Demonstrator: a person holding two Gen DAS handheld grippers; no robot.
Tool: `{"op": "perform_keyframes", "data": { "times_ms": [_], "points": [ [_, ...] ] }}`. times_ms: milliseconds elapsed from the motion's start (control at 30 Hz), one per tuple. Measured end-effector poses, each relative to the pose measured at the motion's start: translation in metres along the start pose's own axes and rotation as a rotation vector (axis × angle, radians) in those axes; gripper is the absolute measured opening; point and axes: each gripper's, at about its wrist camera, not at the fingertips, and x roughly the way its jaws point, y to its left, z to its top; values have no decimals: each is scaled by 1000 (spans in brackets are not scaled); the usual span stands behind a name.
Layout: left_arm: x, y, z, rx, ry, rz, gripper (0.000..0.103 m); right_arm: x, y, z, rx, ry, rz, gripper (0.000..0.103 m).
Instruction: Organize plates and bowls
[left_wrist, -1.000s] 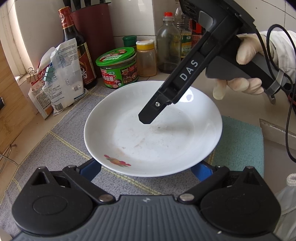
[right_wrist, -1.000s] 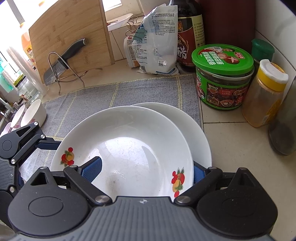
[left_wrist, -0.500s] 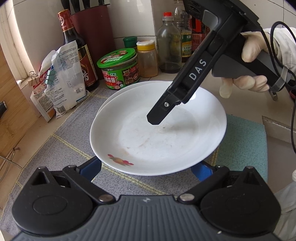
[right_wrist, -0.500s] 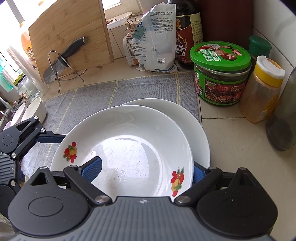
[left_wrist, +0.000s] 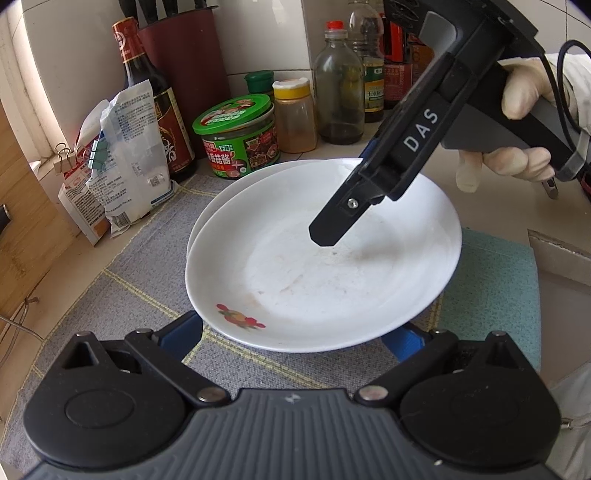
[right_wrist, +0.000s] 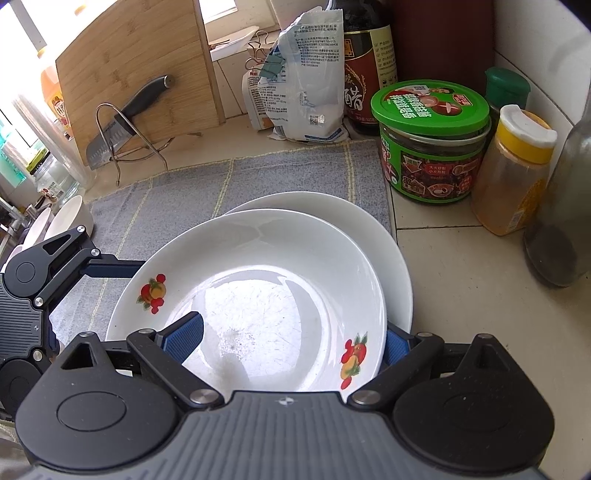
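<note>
A white plate with fruit decals (left_wrist: 332, 288) (right_wrist: 266, 295) hangs tilted just above a second white plate (left_wrist: 207, 218) (right_wrist: 369, 218), which lies on the grey mat (right_wrist: 221, 177). My right gripper (right_wrist: 291, 343) is shut on the upper plate. One blue pad (right_wrist: 184, 339) lies over the inside and the other sits behind the rim. In the left wrist view its upper finger (left_wrist: 332, 225) reaches over the plate, held by a gloved hand (left_wrist: 517, 162). My left gripper (left_wrist: 291, 336) (right_wrist: 48, 273) stands open, both pads tucked under the plate's near rim.
Behind the plates stand a green-lidded jar (left_wrist: 238, 133) (right_wrist: 432, 140), a yellow-capped spice bottle (right_wrist: 517, 170), sauce bottles and clipped bags (left_wrist: 125, 155). A cutting board and a knife on a wire rack (right_wrist: 129, 107) are far left. Small white bowls (right_wrist: 66, 218) sit left, a teal cloth (left_wrist: 495, 295) right.
In the left wrist view the decorated plate has shifted right with my right gripper. That uncovers the lower plate's rim on the far left. My left gripper has stayed put.
</note>
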Motion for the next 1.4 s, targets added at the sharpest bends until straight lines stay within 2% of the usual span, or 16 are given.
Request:
{"op": "perform_keyframes", "data": {
  "times_ms": [833, 1133, 1400],
  "points": [
    [2, 2, -1, -10, -8, -16, 102, -16, 7, -9, 42, -19, -52, 101],
    [4, 10, -3, -72, -11, -57, 102, -17, 16, -12, 35, -1, -103, 102],
    [4, 10, -2, -88, -21, -70, 102, -18, 21, -15, 28, 13, -134, 102]
  ]
}}
